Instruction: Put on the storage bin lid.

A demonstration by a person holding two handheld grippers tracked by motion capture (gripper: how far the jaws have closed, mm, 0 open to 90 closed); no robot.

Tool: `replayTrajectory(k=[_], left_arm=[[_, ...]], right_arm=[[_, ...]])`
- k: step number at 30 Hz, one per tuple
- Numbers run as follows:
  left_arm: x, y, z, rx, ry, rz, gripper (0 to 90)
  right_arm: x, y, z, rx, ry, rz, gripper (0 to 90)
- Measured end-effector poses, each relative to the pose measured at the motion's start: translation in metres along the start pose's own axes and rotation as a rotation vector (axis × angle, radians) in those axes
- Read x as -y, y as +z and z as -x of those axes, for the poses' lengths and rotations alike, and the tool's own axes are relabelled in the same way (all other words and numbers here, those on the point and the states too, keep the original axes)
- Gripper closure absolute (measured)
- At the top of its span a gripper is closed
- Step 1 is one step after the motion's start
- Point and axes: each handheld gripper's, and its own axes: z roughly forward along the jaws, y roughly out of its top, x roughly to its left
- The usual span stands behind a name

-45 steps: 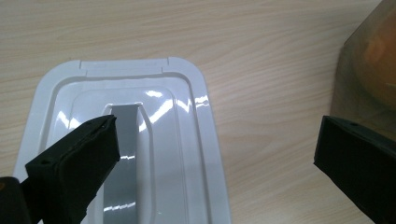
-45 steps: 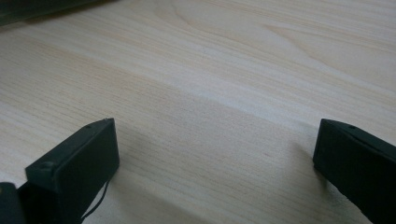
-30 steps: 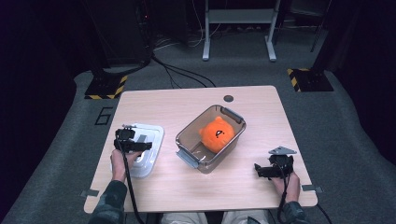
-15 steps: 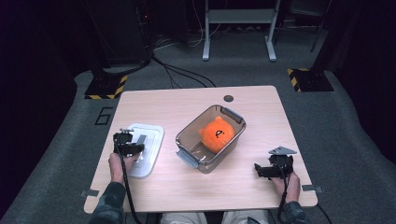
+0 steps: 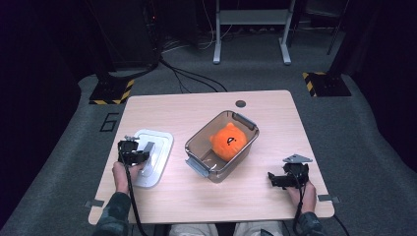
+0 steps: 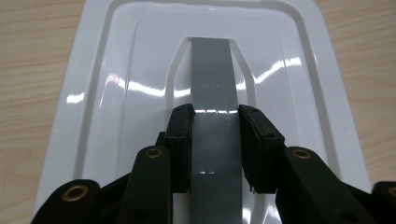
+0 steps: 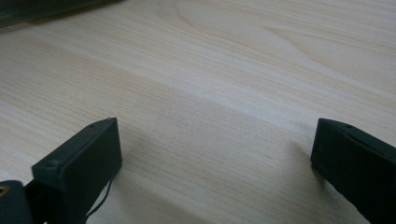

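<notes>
On the table (image 5: 275,123) a clear plastic bin (image 5: 222,146) with grey latch handles stands near the middle, set at an angle. Inside it lies one orange plush toy (image 5: 228,141) (dark marking on its face), resting toward the far end; the near part of the bin's floor is bare. The bin's white lid (image 5: 152,156) lies flat on the table to its left, just apart from it. The left tongs (image 6: 215,147) have just been closing and now press on either side of the lid's raised grey handle strip (image 6: 212,74), near its close end. The right tongs (image 7: 215,158) stand wide open over bare wood at the table's right front, holding nothing, well apart from the bin.
</notes>
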Motion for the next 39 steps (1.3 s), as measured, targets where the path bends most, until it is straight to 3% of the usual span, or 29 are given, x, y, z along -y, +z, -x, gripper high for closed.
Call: replayTrajectory(k=[11,22,27,39], left_arm=[[-0.018,-0.025,0.011,0.014,0.026,0.049,66.4],[-0.044,-0.045,0.034,0.035,0.065,0.071,66.4],[-0.056,-0.057,0.048,0.047,0.107,0.083,66.4],[-0.082,-0.079,0.066,0.07,0.124,0.114,66.3]], right_arm=[[0.0,0.0,0.0,-0.002,0.005,0.005,2.5],[0.0,0.0,0.0,-0.001,0.004,0.006,2.5],[0.0,0.0,0.0,0.002,0.005,0.007,2.5],[0.0,0.0,0.0,0.005,0.005,0.007,2.8]])
